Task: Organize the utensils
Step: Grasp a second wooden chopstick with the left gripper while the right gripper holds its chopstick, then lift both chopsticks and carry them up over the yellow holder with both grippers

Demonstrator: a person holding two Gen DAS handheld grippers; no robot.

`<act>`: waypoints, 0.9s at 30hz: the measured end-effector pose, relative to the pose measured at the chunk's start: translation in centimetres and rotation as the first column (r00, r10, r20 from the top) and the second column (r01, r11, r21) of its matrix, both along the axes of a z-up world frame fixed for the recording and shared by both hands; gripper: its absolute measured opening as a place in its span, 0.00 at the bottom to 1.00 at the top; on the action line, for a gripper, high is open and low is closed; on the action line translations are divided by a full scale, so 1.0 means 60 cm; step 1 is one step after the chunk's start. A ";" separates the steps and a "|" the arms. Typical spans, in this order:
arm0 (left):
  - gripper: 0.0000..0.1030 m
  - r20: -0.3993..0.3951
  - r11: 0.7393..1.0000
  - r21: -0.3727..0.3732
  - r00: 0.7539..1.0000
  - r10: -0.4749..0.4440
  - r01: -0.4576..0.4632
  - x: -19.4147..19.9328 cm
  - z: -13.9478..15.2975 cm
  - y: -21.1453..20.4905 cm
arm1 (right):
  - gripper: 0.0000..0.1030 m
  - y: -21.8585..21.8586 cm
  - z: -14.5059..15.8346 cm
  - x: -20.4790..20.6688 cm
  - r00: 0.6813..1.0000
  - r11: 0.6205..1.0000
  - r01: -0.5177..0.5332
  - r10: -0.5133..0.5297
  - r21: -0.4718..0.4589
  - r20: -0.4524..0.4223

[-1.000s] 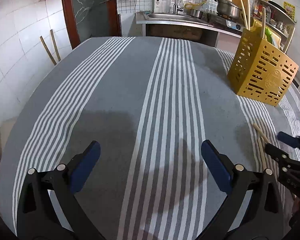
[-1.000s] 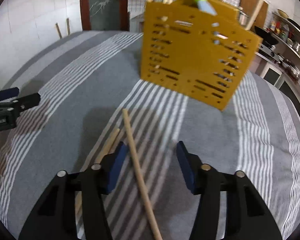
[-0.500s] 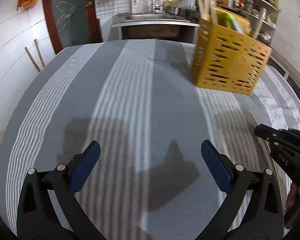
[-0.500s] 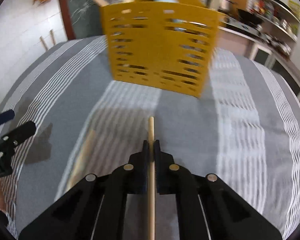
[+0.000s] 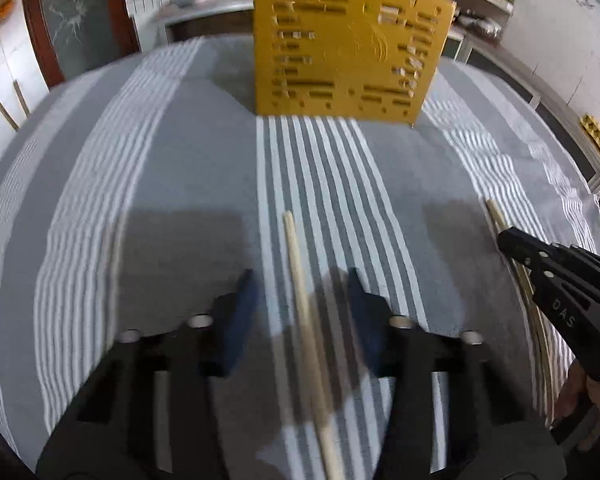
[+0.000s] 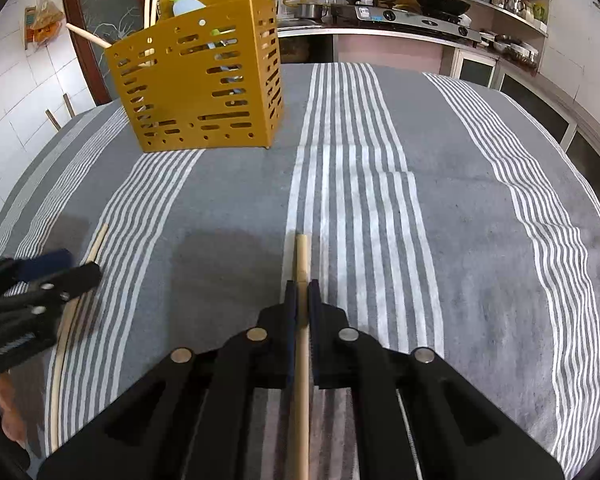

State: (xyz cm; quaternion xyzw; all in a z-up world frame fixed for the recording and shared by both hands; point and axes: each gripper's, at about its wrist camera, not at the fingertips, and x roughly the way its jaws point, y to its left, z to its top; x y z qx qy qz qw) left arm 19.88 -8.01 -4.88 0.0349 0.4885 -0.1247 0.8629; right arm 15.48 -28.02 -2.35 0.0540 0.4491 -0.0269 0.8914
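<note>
A yellow slotted utensil holder (image 5: 348,40) (image 6: 204,88) stands at the far side of the striped cloth, with several chopsticks and a utensil inside. My left gripper (image 5: 304,300) straddles a wooden chopstick (image 5: 298,264) lying on the cloth. Its jaws are closing, and the blue pads (image 5: 242,312) stand clear of the stick on both sides. My right gripper (image 6: 302,296) is shut on a second chopstick (image 6: 302,256), which points ahead just above the cloth. Each view shows the other gripper at its edge: right gripper (image 5: 504,236), left gripper (image 6: 74,266).
The grey and white striped cloth (image 6: 480,240) covers the table and has a fold ridge to the right. A kitchen counter (image 6: 400,28) with a pot and stove runs behind the table. Tiled wall and a dark door (image 5: 72,20) lie to the left.
The left gripper swept right across the cloth to straddle a chopstick, and its jaws narrowed. The right gripper shut on its chopstick and swung, so the holder slid left in its view.
</note>
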 end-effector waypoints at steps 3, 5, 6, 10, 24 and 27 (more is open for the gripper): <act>0.29 -0.016 1.000 -0.002 1.000 0.010 -0.010 0.008 -0.001 0.000 | 0.07 0.000 0.001 0.008 1.000 1.000 -0.005 0.005 -0.006 -0.018; 0.23 -0.036 1.000 -0.003 0.999 0.016 -0.016 0.018 -0.003 -0.001 | 0.07 -0.003 0.002 0.017 0.999 1.000 0.001 -0.001 -0.005 -0.037; 0.19 -0.050 1.000 -0.006 0.999 0.017 -0.018 0.024 -0.003 -0.002 | 0.07 -0.004 0.003 0.020 0.999 1.000 0.003 -0.003 -0.002 -0.045; 0.09 -0.073 1.000 -0.007 0.997 0.013 -0.013 0.041 -0.003 -0.001 | 0.07 -0.013 0.004 0.043 0.996 1.000 0.016 -0.015 0.016 -0.086; 0.04 -0.022 0.998 -0.057 1.000 0.016 -0.017 0.041 0.012 0.012 | 0.06 -0.031 0.031 0.019 0.998 0.995 0.058 -0.060 0.082 0.023; 0.04 0.043 0.997 -0.079 0.999 0.019 -0.016 0.023 0.033 0.020 | 0.06 -0.031 0.060 0.000 0.993 0.994 0.059 -0.068 0.094 0.097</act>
